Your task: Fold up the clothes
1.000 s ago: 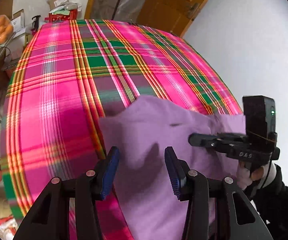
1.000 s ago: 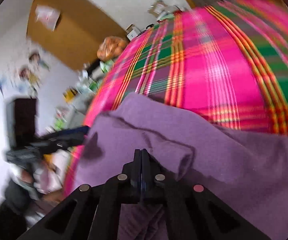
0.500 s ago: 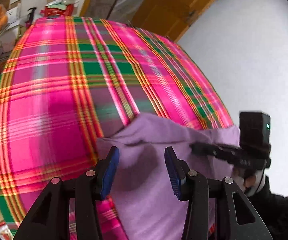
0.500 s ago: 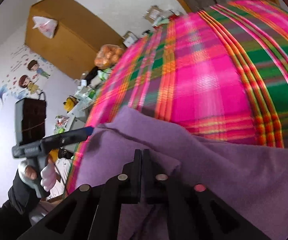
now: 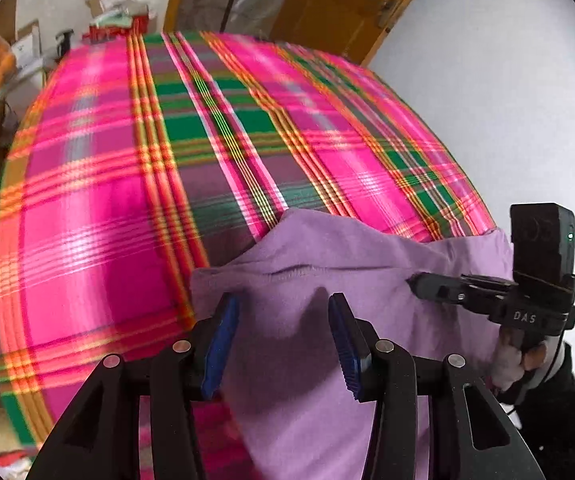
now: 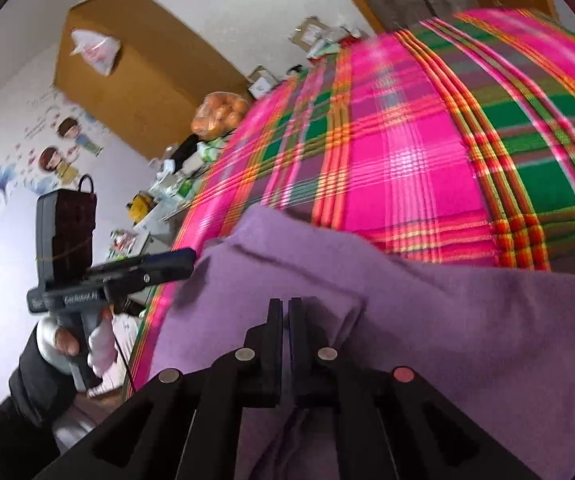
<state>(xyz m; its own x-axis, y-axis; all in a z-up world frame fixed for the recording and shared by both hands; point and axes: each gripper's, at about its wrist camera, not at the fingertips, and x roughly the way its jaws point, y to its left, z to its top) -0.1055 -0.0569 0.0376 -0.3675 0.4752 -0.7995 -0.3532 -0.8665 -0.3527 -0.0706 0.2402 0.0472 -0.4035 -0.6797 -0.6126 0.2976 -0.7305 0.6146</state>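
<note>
Left wrist view. Plaid cover [image 5: 119, 216], pink with green and orange stripes, spreads ahead of the fingers and off to their left; blurred. It lies on what looks like a bed. Purple garment [image 5: 311, 344] lies on the cover, directly under and between the left gripper [image 5: 283, 340] fingers, running off to their right and back below them. A stitched seam crosses the cloth just ahead of the fingertips. Left fingers stand apart, blue pads [image 5: 219, 344] facing each other, nothing clamped; cloth lies below the gap, pads not pressing it. Cannot tell whether the tips touch the fabric.

Further right: right gripper [image 5: 415, 282], seen side-on, tip at the garment's right part, cloth puckered at that tip. A gloved hand [image 5: 515, 360] holds its grip; dark sleeve below.

Right wrist view. At far left the left gripper, held by a gloved hand [image 6: 71, 344], its tip at the garment's left edge. Wall with cartoon stickers behind; cluttered shelf, bag of oranges [image 6: 219, 114] beyond the cover's far side.

Centre: right fingers nearly together, a narrow slit between them, just starting to part. Garment [image 6: 467, 320] bunches ahead of and under the tips; a raised fold sits just ahead and right of them. Whether cloth is still pinched in the slit cannot be told. Plaid cover fills the space ahead and right.
</note>
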